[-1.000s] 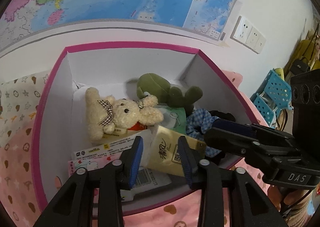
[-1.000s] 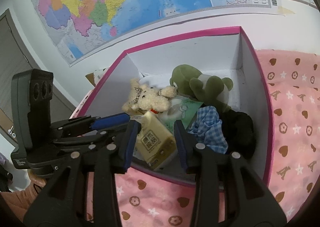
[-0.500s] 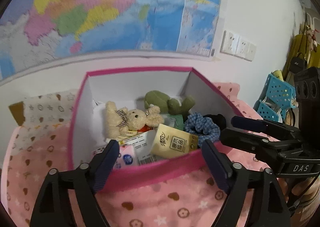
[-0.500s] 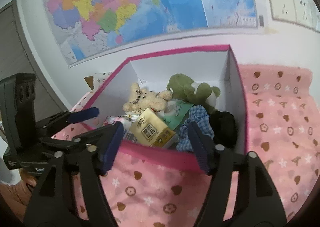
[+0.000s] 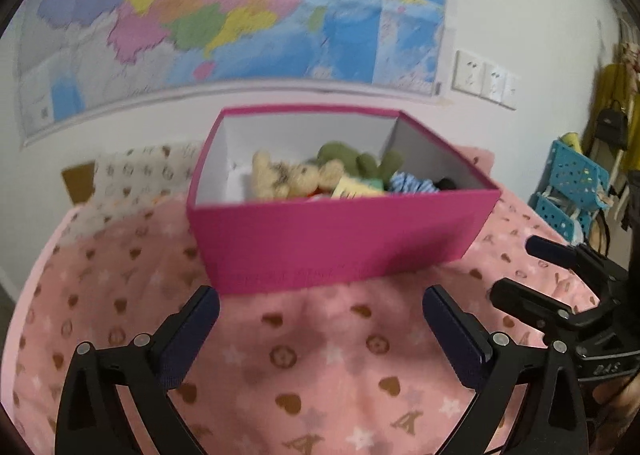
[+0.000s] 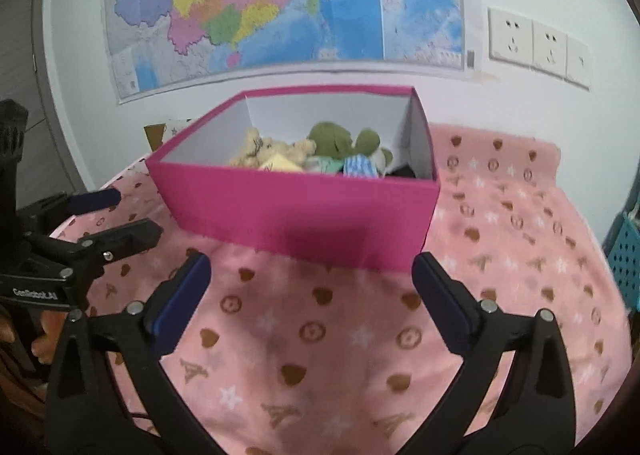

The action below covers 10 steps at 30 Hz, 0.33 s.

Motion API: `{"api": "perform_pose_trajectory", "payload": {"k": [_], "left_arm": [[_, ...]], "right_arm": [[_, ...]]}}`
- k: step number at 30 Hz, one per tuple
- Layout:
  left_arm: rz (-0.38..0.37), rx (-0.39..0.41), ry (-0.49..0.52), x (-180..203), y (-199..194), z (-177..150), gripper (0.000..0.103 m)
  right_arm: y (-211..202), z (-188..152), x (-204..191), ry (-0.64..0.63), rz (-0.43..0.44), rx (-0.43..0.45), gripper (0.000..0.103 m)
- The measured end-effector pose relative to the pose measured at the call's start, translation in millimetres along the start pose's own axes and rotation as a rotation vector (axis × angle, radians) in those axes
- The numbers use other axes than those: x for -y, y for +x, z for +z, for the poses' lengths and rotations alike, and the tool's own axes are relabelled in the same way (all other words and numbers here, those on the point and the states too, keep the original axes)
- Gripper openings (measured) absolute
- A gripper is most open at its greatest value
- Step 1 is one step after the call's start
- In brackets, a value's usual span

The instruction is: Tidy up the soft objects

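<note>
— Since the cream teddy bear (image 6: 256, 151), green frog plush (image 6: 340, 141) and checked scrunchie (image 6: 360, 167) already lie inside the magenta box (image 6: 304, 215), how would we handle them?

— They look light and squashy; we'd pinch a limb or the body. Our left gripper (image 5: 320, 331) and right gripper (image 6: 310, 295) are spreading apart, nothing between them.

— Room?

— Plenty of pink blanket (image 6: 500, 223) before the box; only its stiff rim hinders reaching in.

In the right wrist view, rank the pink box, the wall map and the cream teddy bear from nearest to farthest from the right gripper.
From the right gripper:
1. Pink box, directly ahead on the blanket.
2. Cream teddy bear, inside the box, left part.
3. Wall map, on the wall behind the box.
</note>
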<state>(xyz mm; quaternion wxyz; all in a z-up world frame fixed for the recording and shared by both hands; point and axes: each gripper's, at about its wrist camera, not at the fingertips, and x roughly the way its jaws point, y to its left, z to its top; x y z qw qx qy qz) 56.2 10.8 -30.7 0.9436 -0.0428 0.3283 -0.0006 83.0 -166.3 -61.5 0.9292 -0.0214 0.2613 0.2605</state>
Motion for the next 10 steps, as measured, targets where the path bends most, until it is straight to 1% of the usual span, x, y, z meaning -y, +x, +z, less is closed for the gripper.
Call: {"api": "perform_pose_trajectory", "payload": {"k": [4, 8, 10], "left_arm": [[0.041, -0.033, -0.004, 3, 5, -11, 0.103], [0.071, -0.043, -0.008, 5, 3, -18, 0.103], [0.064, -0.054, -0.024, 2, 4, -19, 0.103]], "right_arm": [[4, -8, -4, 0.004, 0.003, -0.034, 0.101], [7, -12, -9, 0.009, 0.012, -0.045, 0.101], [9, -13, -10, 0.014, 0.018, -0.05, 0.101]]}}
